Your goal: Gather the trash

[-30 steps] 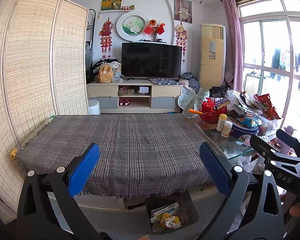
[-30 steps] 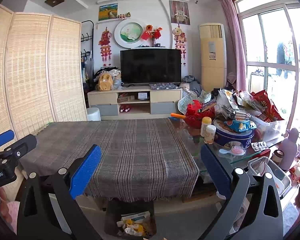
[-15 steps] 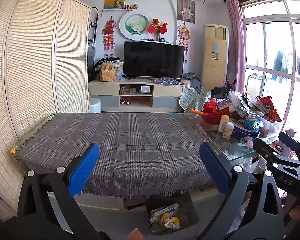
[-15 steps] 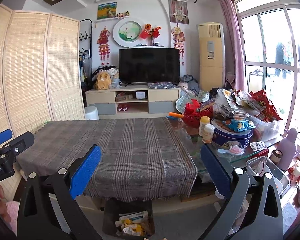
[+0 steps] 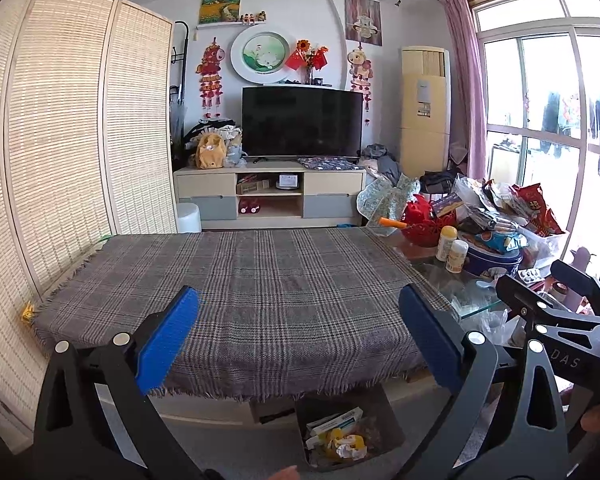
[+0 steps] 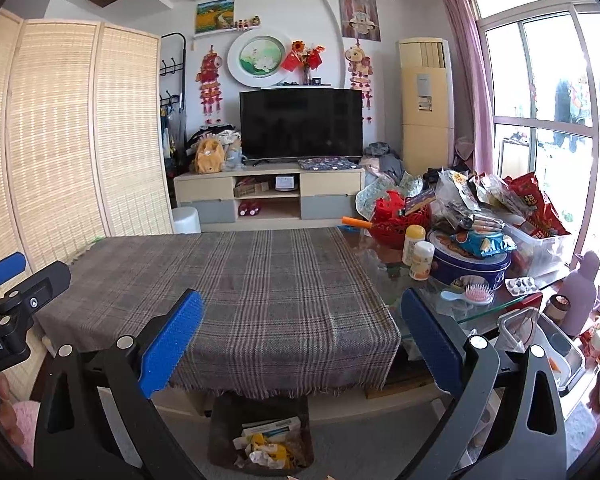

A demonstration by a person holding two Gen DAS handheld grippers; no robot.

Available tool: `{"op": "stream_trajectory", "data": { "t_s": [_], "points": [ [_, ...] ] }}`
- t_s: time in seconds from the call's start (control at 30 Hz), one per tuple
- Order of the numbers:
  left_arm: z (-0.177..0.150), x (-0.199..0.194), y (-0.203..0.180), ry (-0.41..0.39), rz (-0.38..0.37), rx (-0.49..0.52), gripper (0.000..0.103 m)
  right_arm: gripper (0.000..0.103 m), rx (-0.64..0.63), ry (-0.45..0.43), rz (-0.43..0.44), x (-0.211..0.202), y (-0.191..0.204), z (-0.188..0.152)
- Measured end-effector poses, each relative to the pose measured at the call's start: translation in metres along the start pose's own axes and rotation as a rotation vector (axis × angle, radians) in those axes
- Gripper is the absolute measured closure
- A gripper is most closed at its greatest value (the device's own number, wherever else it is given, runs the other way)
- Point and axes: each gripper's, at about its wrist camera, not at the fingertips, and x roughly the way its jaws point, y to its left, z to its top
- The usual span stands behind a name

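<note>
snack bags (heaped), plaid cloth, bin

The plaid cloth leaves the surface bare and open to a hand-held gripper across its whole width. At its right end, bottles, a blue tin, a red basket and piled snack bags crowd the glass. Below the front edge, a bin of trash stands on open floor.
</note>
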Motion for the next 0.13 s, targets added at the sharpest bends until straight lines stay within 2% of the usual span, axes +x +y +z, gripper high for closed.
{"op": "stream_trajectory", "data": {
  "t_s": [0.13],
  "points": [
    [-0.0006,0.0038,0.0001,0.017,-0.002,-0.006,0.008,0.003,-0.001,0.005,0.001,0.0000,-0.0001,-0.0002]
  ]
}}
